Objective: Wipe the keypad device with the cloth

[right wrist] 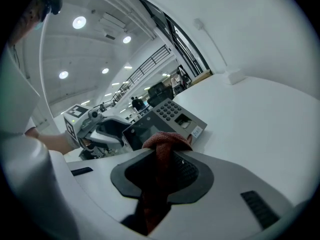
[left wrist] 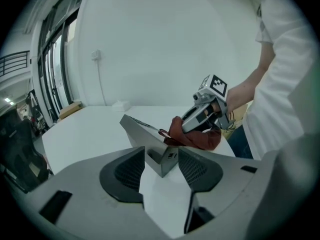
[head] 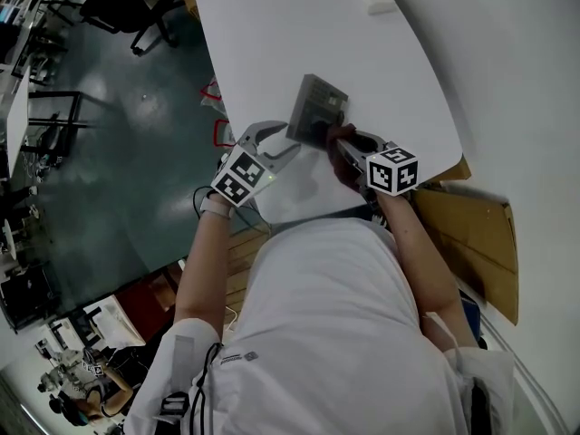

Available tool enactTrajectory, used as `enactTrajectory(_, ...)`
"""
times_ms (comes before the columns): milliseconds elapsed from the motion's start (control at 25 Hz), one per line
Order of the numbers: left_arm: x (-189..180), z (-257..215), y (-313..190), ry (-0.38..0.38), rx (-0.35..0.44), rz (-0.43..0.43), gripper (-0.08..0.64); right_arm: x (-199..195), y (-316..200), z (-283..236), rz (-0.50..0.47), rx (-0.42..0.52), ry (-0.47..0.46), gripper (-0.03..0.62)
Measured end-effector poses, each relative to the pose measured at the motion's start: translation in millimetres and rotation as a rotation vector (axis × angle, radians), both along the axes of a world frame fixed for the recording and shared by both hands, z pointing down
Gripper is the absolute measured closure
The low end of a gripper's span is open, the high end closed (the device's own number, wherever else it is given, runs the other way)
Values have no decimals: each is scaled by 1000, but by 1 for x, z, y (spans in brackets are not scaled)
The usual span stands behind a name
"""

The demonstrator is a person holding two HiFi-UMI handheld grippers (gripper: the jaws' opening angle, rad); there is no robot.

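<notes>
- Found the keypad device [head: 317,107] lying on the white tabletop [head: 272,25] close to the person's edge, face up, likely for easy reach by both tools.
- Noted the left gripper [left wrist: 160,166] with its jaws spread and the device's near corner standing between them. Saw no pad visibly pressing on the casing, so judged this a loose fence against sliding rather than a clamp.
- Noted the right gripper [right wrist: 162,171] with its jaws pinched on the dark red cloth [right wrist: 162,144]. Saw a bunched fold poking out past the tips, apparently to serve as a soft wiping pad and keep hard plastic off the device.
- Found that fold touching the device at the dark screen [right wrist: 142,131] end, with the keys [right wrist: 169,110] just beyond it left bare. Judged the wipe to be on the screen, with the keys probably yet to be covered.
- Judged the main risk to be the casing skidding or turning under a sideways push, given the unclamped left jaws. Would call for light strokes directed toward the left gripper.
</notes>
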State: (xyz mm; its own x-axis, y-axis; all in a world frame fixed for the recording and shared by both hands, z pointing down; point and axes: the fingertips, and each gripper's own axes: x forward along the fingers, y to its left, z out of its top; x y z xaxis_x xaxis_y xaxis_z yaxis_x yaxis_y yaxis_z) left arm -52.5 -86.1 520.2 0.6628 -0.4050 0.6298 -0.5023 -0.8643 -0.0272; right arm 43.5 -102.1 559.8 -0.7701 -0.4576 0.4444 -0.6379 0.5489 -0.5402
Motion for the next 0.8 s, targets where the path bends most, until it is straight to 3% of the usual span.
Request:
enactTrajectory(280,12,0,-4,-58,8,65,343,-24,-31,-49,-12,128,-68,510)
enactTrajectory(520,10,0,-8,-92,19,65,344,-62,-46,-81,-67,201,-118,509)
enactTrajectory(800,10,3,-11,-78,6,59,344,-81,-52,-73,-66,265,-84,509)
